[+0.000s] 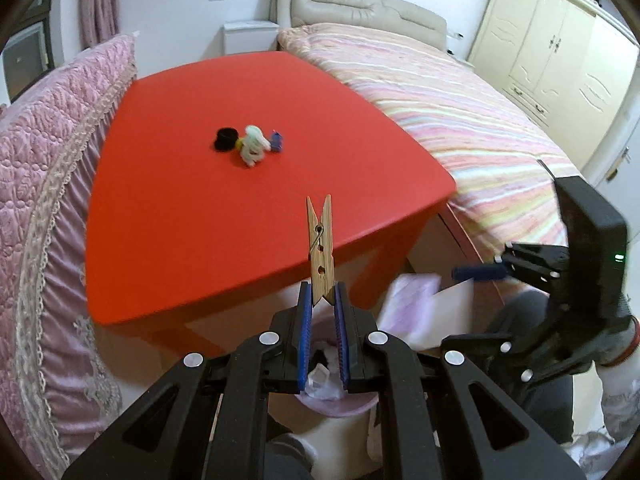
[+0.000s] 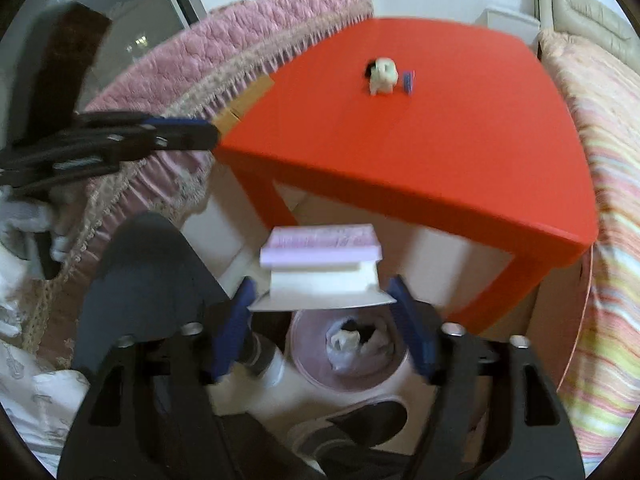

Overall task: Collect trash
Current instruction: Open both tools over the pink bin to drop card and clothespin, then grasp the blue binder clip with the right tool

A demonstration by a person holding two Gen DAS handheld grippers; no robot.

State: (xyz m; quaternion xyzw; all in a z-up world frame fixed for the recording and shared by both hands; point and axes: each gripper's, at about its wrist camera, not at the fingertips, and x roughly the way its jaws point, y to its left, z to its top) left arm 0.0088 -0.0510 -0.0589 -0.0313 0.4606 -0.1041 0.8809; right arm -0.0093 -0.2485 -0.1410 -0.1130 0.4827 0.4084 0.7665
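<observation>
Clothespin between closed jaws.

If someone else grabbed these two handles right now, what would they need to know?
Left gripper: shut on a wooden clothespin, near the table's edge.
Right gripper: fingers wide, a small pink-and-white box between them above the bin; whether the pads still press it is unclear.
Bin already holds crumpled trash.
Left: drop box and clothespin in, then fetch the black cap, white crumpled piece and blue bit on the red table.
</observation>
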